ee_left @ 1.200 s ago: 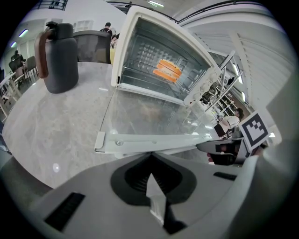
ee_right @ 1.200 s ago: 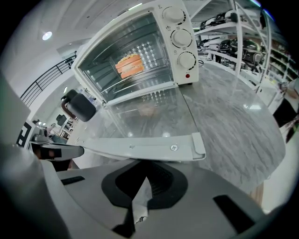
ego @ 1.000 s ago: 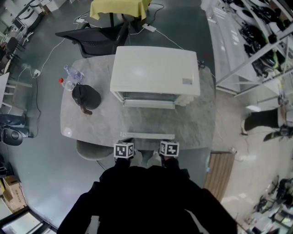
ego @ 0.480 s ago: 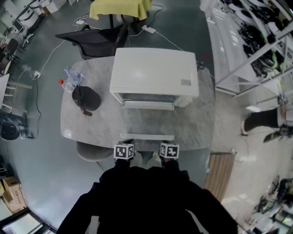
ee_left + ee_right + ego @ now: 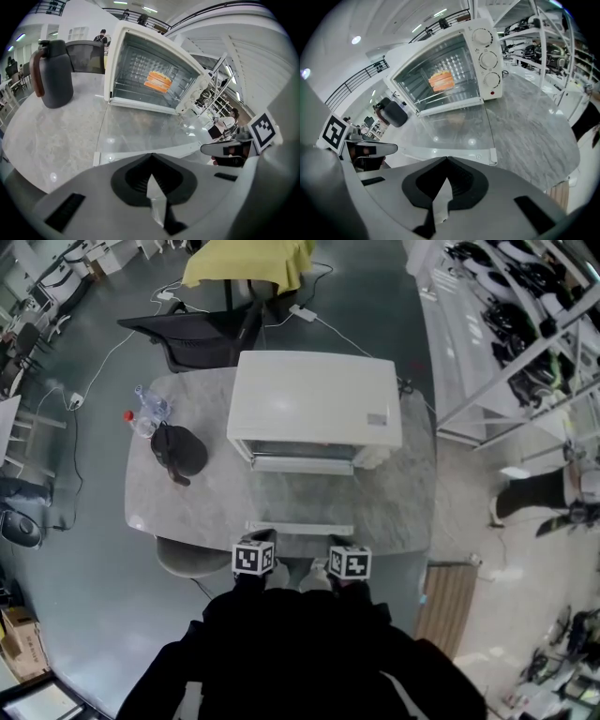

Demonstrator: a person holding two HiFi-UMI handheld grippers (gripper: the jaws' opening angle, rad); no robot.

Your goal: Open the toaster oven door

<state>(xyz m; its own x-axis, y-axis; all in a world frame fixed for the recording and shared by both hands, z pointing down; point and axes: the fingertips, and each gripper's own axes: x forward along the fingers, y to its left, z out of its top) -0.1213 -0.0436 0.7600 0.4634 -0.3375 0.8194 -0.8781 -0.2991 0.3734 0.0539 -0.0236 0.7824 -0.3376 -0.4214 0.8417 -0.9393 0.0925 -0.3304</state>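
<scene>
A grey marble table point(image 5: 192, 502) stands on glossy grey floor point(image 5: 84, 601), metal shelving point(image 5: 511, 329) at right.

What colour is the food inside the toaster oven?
Orange. The food shows best in the right gripper view, on the rack behind the open door.

white toaster oven point(image 5: 314, 409) standing upright mid-desk point(image 5: 187, 507), three knobs point(image 5: 489, 60) stacked down its right front; its glass door point(image 5: 300, 502) lying fully folded down, flat, handle edge reaching the desk's near rim.
</scene>
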